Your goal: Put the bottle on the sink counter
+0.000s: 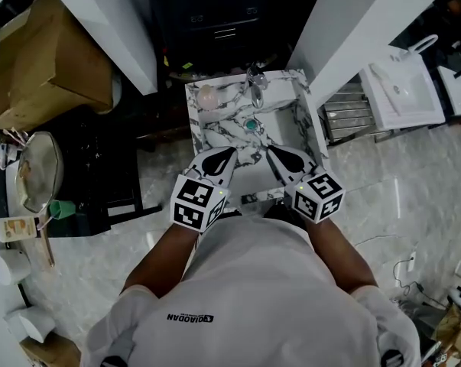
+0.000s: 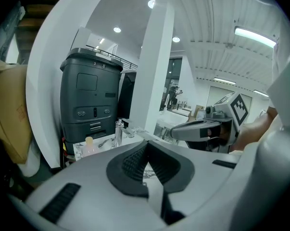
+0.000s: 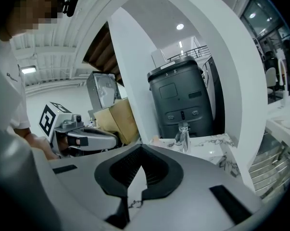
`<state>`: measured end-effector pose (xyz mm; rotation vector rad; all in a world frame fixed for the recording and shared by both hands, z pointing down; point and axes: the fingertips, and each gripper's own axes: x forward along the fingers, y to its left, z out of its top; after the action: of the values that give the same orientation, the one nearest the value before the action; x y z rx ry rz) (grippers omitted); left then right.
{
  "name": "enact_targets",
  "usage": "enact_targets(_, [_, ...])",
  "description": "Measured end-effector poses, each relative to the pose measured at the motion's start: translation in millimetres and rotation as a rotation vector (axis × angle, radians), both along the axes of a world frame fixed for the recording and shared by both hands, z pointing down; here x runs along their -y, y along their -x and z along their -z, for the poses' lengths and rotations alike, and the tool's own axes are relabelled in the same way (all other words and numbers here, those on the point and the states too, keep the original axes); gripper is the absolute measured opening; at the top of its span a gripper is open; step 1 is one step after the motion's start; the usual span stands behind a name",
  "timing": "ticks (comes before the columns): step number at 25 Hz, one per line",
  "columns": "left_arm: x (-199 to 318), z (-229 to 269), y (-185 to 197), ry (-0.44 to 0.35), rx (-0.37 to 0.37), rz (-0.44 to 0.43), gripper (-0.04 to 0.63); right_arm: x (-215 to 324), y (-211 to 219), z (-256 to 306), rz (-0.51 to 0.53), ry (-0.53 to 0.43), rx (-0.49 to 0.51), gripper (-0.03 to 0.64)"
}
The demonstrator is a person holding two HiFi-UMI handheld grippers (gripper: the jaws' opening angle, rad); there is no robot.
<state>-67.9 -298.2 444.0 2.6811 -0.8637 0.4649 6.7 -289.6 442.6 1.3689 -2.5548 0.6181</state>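
Left claw: I hold it closed all the way, tip against tip, with nothing in it. It hangs above the near edge of the bench, touching nothing.
Right claw: it is closed the same way and holds nothing. It is level with my left one, just beside it, over the same near edge.
Bottle: small and pale pink, it stands upright on the bench's back-left corner, left of the tap and well apart from both claws.
Bench: white marble with dark veins, with a basin sunk in its middle and the tap at the back edge.
Room: a dark grey cabinet stands behind the bench between two white pillars. A cardboard box sits off to the left, and the floor is pale and glossy.
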Motion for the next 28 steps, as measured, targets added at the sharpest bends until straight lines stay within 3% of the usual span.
enact_targets(18, [-34.5,24.4,1.5,-0.049,-0.019,0.072,0.015,-28.7,-6.1,16.1,0.045,-0.042,-0.031,0.040])
enact_targets(28, [-89.8,34.9,-29.8,-0.057,-0.026,0.179,0.015,-75.9,-42.1,29.7,0.123,-0.069,-0.018,0.040])
